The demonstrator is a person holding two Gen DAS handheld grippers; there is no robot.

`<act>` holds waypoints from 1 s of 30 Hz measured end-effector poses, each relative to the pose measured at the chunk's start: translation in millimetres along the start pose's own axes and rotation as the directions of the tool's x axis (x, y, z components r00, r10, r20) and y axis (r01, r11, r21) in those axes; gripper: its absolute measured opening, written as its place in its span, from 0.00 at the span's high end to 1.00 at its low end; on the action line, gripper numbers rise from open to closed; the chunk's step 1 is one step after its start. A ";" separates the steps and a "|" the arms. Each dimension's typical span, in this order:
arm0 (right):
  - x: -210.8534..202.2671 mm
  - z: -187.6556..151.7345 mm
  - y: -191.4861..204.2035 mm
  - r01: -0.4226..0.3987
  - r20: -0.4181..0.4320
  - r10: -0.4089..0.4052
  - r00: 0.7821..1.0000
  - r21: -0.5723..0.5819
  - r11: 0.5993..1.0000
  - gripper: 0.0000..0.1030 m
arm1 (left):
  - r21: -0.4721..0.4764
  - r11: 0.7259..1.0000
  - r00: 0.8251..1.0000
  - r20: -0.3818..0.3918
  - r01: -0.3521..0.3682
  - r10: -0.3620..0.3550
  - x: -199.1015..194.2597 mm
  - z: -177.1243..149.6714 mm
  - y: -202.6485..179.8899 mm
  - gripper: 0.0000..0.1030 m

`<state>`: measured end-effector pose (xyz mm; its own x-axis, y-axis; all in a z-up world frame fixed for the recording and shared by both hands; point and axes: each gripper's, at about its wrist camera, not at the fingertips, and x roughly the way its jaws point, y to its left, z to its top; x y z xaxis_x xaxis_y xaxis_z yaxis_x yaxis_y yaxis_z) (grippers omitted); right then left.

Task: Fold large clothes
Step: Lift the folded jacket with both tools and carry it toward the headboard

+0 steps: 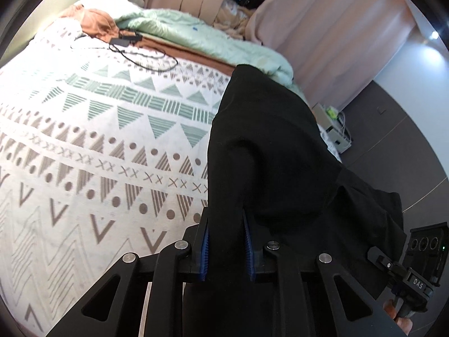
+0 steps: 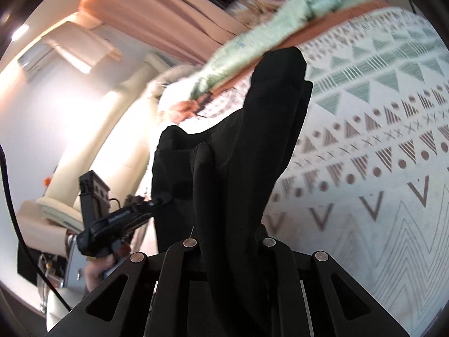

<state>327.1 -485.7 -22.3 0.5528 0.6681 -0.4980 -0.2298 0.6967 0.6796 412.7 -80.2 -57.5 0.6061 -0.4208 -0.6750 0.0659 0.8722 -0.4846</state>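
Status: early stage. The black garment (image 1: 269, 151) is gripped and raised above the patterned bedspread (image 1: 92, 129); no finished fold is visible on the bed.

Left gripper (image 1: 226, 248): in the left wrist view, lower centre of the frame, the jaws stand nearly closed on a bunch of black fabric. The blue pads (image 1: 204, 248) press against the cloth on both sides. From there the cloth rises to the upper centre of the frame and drapes toward the lower right, where the other hand-held unit shows at the edge.

Right gripper (image 2: 228, 241): in the right wrist view, lower centre, the fingertips are buried in the black garment (image 2: 247, 146), and the narrow gap indicates a closed grip on the cloth. The garment stands up through the centre of this frame, with the bedspread (image 2: 378, 146) at right.

Judgement: the garment is held at two points and hangs bunched between them, so it is not yet spread flat. Remaining steps: lay it out on the bedspread, smooth it, and make every fold. The mint blanket (image 1: 202, 36) and the black cable (image 1: 140, 53) in the upper part of the left wrist frame lie apart from the garment.
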 end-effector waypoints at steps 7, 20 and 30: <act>-15.3 -5.2 62.3 -0.051 0.054 0.056 0.997 -0.078 0.996 0.86 | -0.005 0.999 0.995 0.099 0.032 -0.031 -56.9 7.4 5.2 0.80; -7.9 -9.7 146.4 -0.127 0.091 0.140 0.986 -0.139 0.982 0.86 | 0.010 0.999 0.978 0.205 0.036 -0.037 -140.9 41.3 34.9 0.80; 39.4 -13.1 217.2 -0.186 0.047 0.198 0.979 -0.182 0.965 0.86 | 0.005 1.000 0.962 0.272 0.013 -0.014 -205.3 75.3 99.9 0.81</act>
<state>288.4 -304.7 98.7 0.5338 0.7796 -0.3276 -0.4708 0.5958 0.6506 354.5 112.1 74.5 0.7979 -0.3494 -0.4913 0.0777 0.8677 -0.4909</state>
